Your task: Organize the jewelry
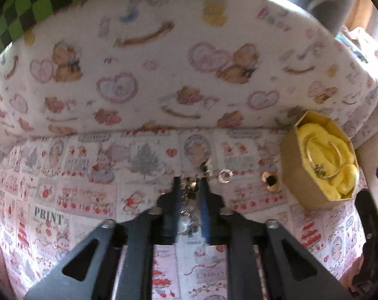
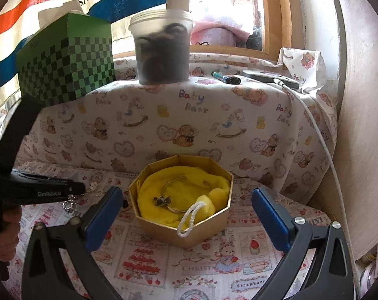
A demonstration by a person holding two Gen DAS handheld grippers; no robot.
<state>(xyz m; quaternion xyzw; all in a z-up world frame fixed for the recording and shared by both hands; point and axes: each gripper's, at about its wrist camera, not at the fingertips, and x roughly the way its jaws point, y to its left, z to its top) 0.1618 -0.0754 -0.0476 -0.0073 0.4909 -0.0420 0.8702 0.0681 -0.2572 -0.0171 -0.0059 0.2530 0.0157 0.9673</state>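
My left gripper [image 1: 189,187] has its jaws clamped together on a small silvery metal charm chain [image 1: 189,207], pinned low against the strawberry-print cloth surface [image 1: 63,200]; the chain's long axis runs along the fingers, with its loose end dangling below them in the right wrist view. The octagonal gold cardboard box [image 1: 289,165], lined with yellow cloth, sits to the right of those jaws, near but apart. A thin gold bangle [image 1: 324,160] already lies inside it. I judge the coming move is lift, then carry rightward over the box rim. My right gripper [image 2: 189,215] has its jaws wide apart, empty, straddling the box front, and it is nearer the box. A small clear ring [image 1: 225,176] and a copper-coloured ring [image 1: 271,181] lie loose between chain and box.
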